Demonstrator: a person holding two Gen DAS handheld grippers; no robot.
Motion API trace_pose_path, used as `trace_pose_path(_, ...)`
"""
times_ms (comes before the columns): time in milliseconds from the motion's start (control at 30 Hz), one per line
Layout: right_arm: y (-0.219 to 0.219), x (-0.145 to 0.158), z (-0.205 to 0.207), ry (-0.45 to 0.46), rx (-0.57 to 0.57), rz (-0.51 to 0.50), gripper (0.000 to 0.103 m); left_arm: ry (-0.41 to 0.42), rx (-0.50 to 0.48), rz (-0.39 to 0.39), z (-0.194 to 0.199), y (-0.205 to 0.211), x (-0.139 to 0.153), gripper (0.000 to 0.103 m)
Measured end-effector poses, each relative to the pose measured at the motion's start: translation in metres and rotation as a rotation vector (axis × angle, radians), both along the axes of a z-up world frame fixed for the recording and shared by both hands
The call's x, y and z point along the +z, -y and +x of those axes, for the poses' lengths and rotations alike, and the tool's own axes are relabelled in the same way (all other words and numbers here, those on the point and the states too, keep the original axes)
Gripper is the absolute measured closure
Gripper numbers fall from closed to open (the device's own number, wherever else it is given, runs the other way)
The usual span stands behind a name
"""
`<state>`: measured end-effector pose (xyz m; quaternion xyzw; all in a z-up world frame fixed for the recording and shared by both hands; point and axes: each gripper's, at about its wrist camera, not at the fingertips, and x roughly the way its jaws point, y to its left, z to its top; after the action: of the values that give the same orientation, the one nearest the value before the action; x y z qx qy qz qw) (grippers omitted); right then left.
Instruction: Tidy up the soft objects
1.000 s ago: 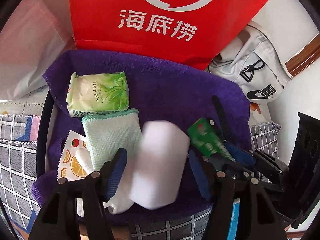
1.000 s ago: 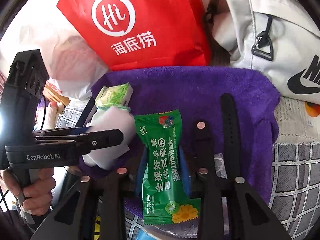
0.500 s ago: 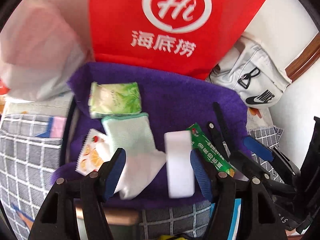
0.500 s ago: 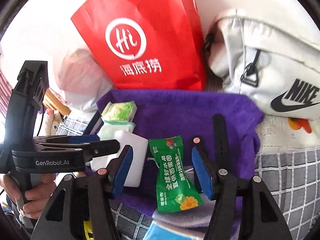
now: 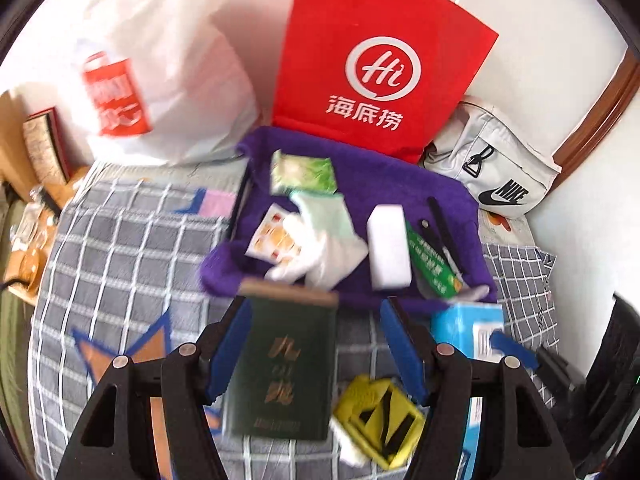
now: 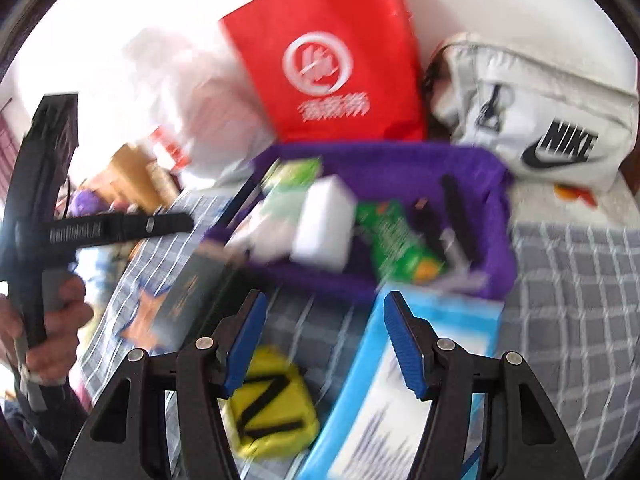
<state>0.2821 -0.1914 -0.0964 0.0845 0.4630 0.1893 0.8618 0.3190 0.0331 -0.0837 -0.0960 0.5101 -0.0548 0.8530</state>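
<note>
A purple cloth-lined bin (image 5: 404, 184) (image 6: 404, 164) holds a white sponge block (image 5: 388, 246) (image 6: 326, 222), a green snack packet (image 5: 434, 260) (image 6: 394, 242), a green tissue pack (image 5: 302, 172), a pale green cloth (image 5: 328, 216), a fruit-print packet (image 5: 274, 236) and a black strap (image 5: 442, 226). My left gripper (image 5: 316, 346) is open and empty, above a dark green book (image 5: 284, 368). My right gripper (image 6: 324, 340) is open and empty, between a yellow pouch (image 6: 270, 402) and a light blue pack (image 6: 400, 384).
A red paper bag (image 5: 380, 72), a white plastic bag (image 5: 160, 80) and a white Nike bag (image 5: 500, 168) stand behind the bin against the wall. The grey checked bedcover (image 5: 120, 260) spreads to the left and front. The yellow pouch (image 5: 378, 420) lies near the front.
Both grippers let go and pulled back from the bin: the left released the white sponge, the right released the green snack packet. Both items now lie in the bin.
</note>
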Motion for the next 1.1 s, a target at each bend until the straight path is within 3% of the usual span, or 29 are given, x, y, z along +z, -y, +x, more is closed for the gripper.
trace_pose_path(133, -0.026, -0.008, -0.042, -0.008, 0.054, -0.045, 0.042, 0.008, -0.005, 0.024, -0.038, -0.008, -0.011, 0.038)
trace_pose_path(467, -0.073, -0.029, -0.100, 0.029, 0.104, -0.164, 0.042, -0.014, 0.045, -0.068, -0.108, -0.052, -0.053, 0.038)
trace_pose_path(500, -0.079, -0.031, -0.102, 0.040, 0.110, -0.179, 0.043, -0.021, 0.051, -0.076, -0.112, -0.055, -0.057, 0.038)
trace_pose_path(633, -0.098, -0.037, -0.103, 0.083, 0.122, -0.244, 0.061, -0.022, 0.074, -0.095, -0.127, -0.071, -0.068, 0.038)
trace_pose_path(933, -0.117, -0.063, -0.077, 0.074, 0.098, -0.369, 0.062, -0.029, 0.061, -0.135, -0.139, -0.081, -0.083, 0.038)
trace_pose_path(1033, -0.118, -0.071, -0.072, 0.053, 0.110, -0.353, 0.062, -0.021, 0.068, -0.130, -0.139, -0.082, -0.083, 0.038)
trace_pose_path(1100, -0.118, -0.071, -0.072, 0.054, 0.108, -0.350, 0.069, -0.018, 0.071, -0.132, -0.141, -0.083, -0.082, 0.038)
